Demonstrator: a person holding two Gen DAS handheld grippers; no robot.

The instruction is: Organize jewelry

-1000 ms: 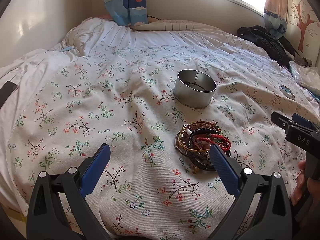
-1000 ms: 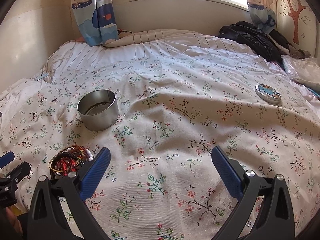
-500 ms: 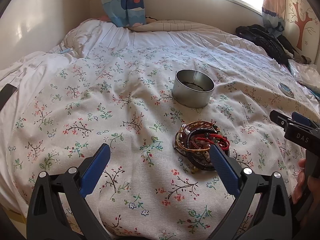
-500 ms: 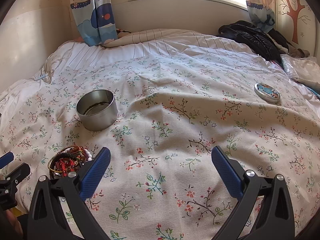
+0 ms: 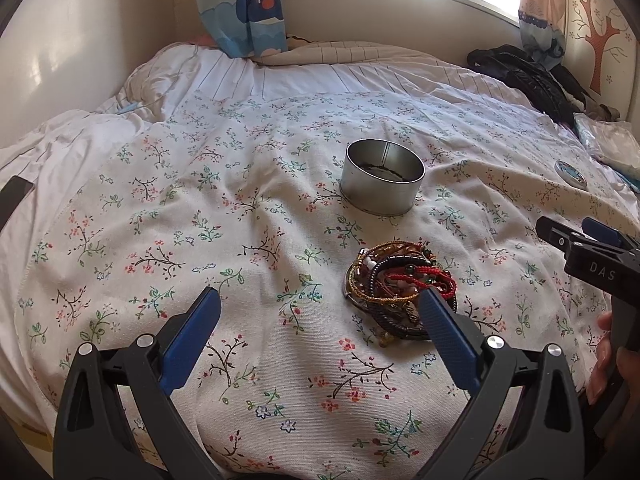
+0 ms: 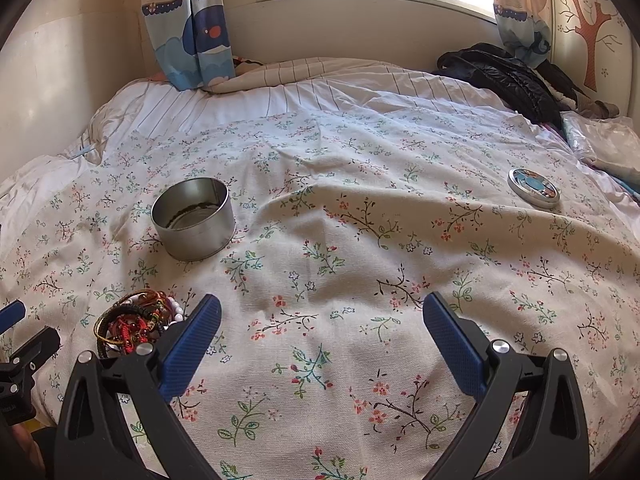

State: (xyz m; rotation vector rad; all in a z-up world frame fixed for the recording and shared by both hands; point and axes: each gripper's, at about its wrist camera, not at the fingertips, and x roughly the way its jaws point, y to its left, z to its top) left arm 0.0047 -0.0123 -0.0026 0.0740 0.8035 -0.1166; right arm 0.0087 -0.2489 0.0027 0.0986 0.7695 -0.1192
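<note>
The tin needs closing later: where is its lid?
The lid lies flat on the floral bedspread, far right in the right wrist view, well apart from the tin.

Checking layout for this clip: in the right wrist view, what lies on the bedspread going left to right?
Pile of bracelets → open metal tin → round tin lid, far right.
</note>
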